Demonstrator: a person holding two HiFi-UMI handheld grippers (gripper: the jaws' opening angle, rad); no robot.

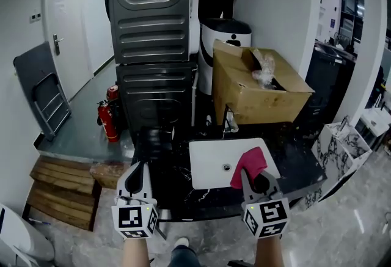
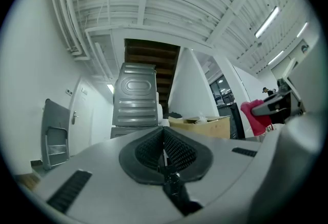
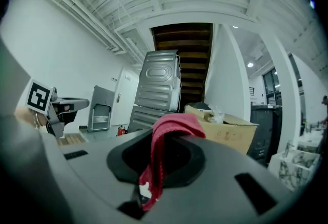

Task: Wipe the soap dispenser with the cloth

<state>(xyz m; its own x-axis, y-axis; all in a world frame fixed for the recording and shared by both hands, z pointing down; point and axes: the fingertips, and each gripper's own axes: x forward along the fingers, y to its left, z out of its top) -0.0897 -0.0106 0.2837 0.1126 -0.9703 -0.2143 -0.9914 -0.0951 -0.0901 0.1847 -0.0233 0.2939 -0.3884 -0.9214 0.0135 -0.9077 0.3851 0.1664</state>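
Observation:
My right gripper (image 1: 247,175) is shut on a red cloth (image 1: 250,164), which hangs over the right part of the white basin (image 1: 211,165). In the right gripper view the cloth (image 3: 166,141) drapes from between the jaws. My left gripper (image 1: 141,168) is shut and holds nothing; its ribbed pads (image 2: 177,150) meet in the left gripper view. It hovers over the black counter (image 1: 293,168), left of the basin. A dark blurred shape (image 1: 153,137) stands on the counter ahead of it; I cannot tell whether it is the soap dispenser.
A faucet (image 1: 229,120) rises behind the basin. An open cardboard box (image 1: 256,85) sits behind it, with two stacked grey machines (image 1: 153,27) to its left. A red fire extinguisher (image 1: 109,119) and wooden steps (image 1: 61,189) are on the left.

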